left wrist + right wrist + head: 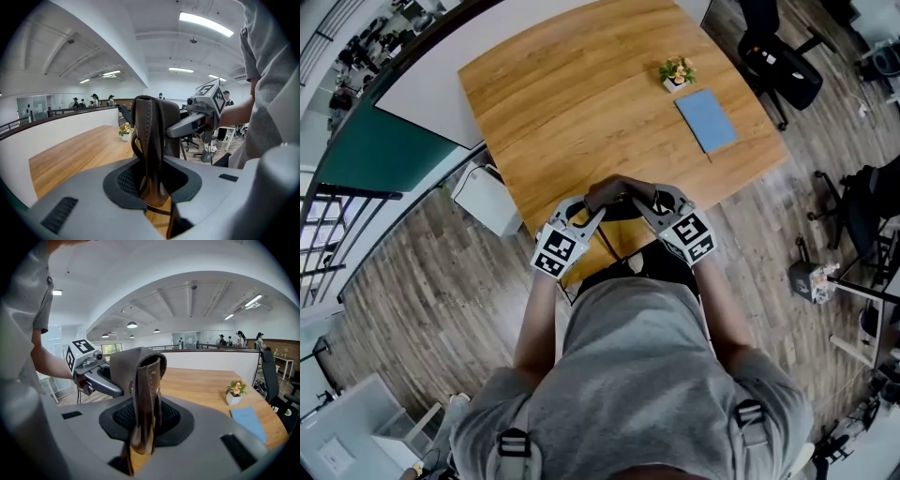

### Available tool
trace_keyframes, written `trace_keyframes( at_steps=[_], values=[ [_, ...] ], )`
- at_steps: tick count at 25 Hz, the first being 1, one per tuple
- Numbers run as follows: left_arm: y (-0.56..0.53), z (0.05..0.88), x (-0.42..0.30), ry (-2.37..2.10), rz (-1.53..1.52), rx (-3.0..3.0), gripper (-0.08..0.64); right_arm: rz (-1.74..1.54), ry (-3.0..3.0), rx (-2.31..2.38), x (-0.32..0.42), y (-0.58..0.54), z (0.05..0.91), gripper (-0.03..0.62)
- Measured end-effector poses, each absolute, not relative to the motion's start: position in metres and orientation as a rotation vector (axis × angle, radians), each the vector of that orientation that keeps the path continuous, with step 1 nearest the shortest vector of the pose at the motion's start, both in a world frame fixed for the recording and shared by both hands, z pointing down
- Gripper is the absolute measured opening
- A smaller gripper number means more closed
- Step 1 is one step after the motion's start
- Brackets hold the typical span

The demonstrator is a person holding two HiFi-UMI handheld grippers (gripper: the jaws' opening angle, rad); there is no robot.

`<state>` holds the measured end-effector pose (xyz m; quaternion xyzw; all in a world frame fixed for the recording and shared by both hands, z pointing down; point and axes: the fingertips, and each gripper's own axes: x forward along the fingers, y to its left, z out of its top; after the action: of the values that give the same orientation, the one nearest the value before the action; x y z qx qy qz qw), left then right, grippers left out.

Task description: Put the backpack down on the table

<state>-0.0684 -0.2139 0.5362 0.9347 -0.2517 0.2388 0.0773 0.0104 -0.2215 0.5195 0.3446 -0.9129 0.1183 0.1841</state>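
Observation:
A dark brown leather backpack (620, 193) hangs at the wooden table's (581, 94) near edge, held up by its top from both sides. My left gripper (598, 210) is shut on a brown leather strap (149, 140) that stands upright between its jaws. My right gripper (640, 208) is shut on another fold of brown leather (145, 385). The two grippers face each other closely; the right gripper (206, 105) shows in the left gripper view and the left gripper (89, 364) in the right gripper view. The bag's lower body is mostly hidden below the grippers and the person's chest.
On the table's far right stand a small potted plant (677, 71) and a blue notebook (706, 119). A white box (487, 199) sits on the floor left of the table, office chairs (783, 66) stand to the right, and a railing (337, 234) runs at far left.

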Motion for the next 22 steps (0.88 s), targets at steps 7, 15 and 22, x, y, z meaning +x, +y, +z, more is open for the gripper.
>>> trace_keyframes(
  at_steps=[7, 15, 22],
  values=[
    [-0.233, 0.551, -0.065, -0.785, 0.740, 2.757, 0.104, 0.375, -2.580, 0.917, 0.014, -0.245, 0.536, 0.084],
    [-0.268, 0.555, -0.072, -0.836, 0.741, 2.712, 0.104, 0.364, -2.592, 0.853, 0.004, -0.283, 0.538, 0.084],
    [-0.291, 0.571, -0.077, -0.852, 0.766, 2.664, 0.104, 0.379, -2.584, 0.804, -0.002, -0.308, 0.552, 0.085]
  ],
)
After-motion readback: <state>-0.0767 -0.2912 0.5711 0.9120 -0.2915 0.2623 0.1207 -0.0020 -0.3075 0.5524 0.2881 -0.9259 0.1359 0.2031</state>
